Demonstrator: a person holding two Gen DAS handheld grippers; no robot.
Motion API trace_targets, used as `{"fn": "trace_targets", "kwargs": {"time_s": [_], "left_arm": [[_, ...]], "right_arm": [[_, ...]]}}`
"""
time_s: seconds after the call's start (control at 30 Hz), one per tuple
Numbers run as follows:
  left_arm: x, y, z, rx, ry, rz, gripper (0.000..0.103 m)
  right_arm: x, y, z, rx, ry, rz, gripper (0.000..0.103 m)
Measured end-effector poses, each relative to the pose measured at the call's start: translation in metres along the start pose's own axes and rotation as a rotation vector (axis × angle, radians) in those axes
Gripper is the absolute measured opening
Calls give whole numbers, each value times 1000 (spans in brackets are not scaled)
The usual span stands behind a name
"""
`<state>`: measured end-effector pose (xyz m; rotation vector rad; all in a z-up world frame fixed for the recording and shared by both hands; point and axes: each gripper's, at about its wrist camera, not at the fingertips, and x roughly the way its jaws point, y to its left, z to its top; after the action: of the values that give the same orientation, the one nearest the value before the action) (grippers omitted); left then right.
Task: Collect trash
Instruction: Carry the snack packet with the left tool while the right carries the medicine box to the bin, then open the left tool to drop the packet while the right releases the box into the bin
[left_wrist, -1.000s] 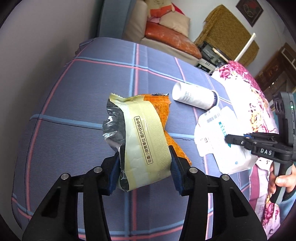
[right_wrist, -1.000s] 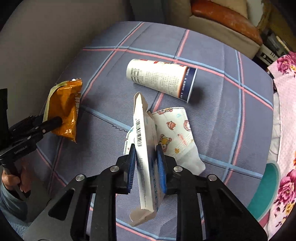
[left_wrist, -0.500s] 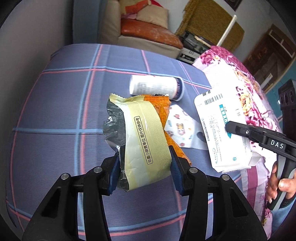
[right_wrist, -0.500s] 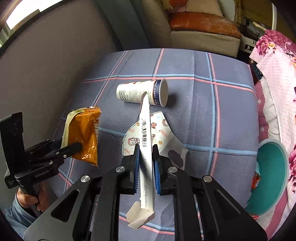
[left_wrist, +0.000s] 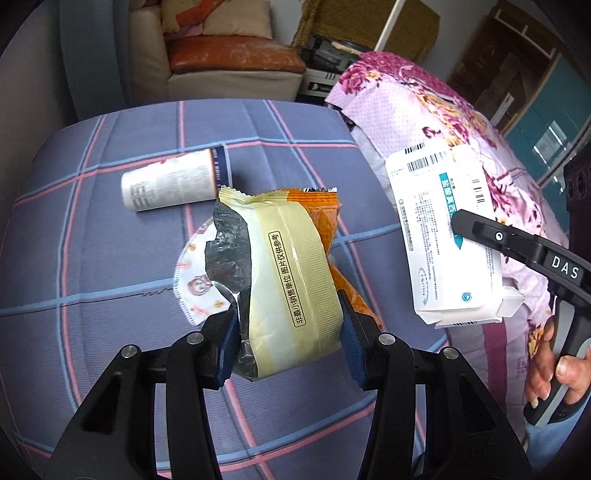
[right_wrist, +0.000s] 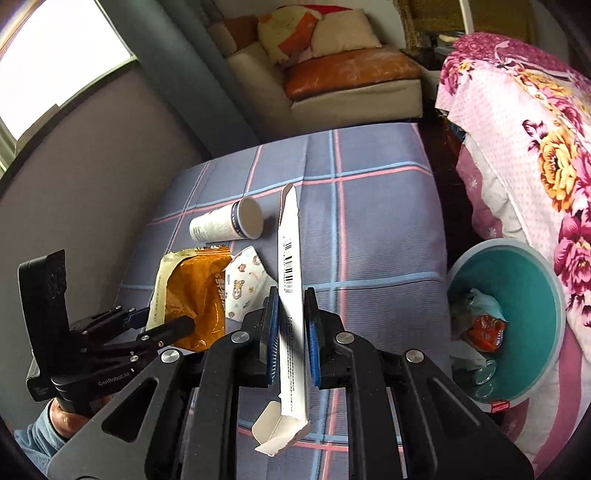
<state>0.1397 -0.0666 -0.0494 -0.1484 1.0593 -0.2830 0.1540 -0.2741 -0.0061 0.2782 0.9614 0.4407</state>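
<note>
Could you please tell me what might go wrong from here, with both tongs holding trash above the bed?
1. The flattened white box is pinched only on its thin sides by the right tongs; it could twist or slip before reaching the teal bin.
2. The crinkled snack wrapper in the left tongs might slide out.
3. The paper cup and face mask could be forgotten.

A: Bedsheet (left_wrist: 110, 332): slate blue, checked with pink and light-blue lines. Paper cup (left_wrist: 173, 182) on it: white, printed text, navy band at rim.

B: Snack wrapper (left_wrist: 284, 288): cream strip, black characters, orange face, silver inside. Face mask (right_wrist: 245, 284) just beside the cup: white with small cartoon figures.

A: Flattened carton (left_wrist: 443, 236): white, black barcodes, teal label.

B: Bin (right_wrist: 524, 280) past the sheet's edge: teal inside, pale rim. Quilt (right_wrist: 535, 129) above it: pink, magenta and yellow flowers.
</note>
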Motion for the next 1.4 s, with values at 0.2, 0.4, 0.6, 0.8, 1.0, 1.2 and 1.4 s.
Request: {"fn": "trace_targets", "kwargs": {"time_s": [0.2,0.4,0.6,0.8,1.0,1.2,1.4], "left_arm": [[17,-51,12,103,24,-15,49],[33,-99,23,194,45,-33,49],[51,-144,34,269,61,-59,49],[72,-181,40,319,84,-87,49],[91,-201,39,340,116,-94,49],[107,-210,43,344,137,-85,50],[122,-218,46,359,152,-75,50]], "right_arm": [[-32,-37,-1,72,-47,-22,13],[-54,-80,-3,159,-97,-54,13],[-72,-121,-9,216,-153,-111,13],[-83,-151,-17,254,-164,-152,13],[-90,-178,-25,289,-157,-174,13],[-94,-198,-29,306,-161,-191,13],[-95,-214,-33,323,-158,-209,13]]}}
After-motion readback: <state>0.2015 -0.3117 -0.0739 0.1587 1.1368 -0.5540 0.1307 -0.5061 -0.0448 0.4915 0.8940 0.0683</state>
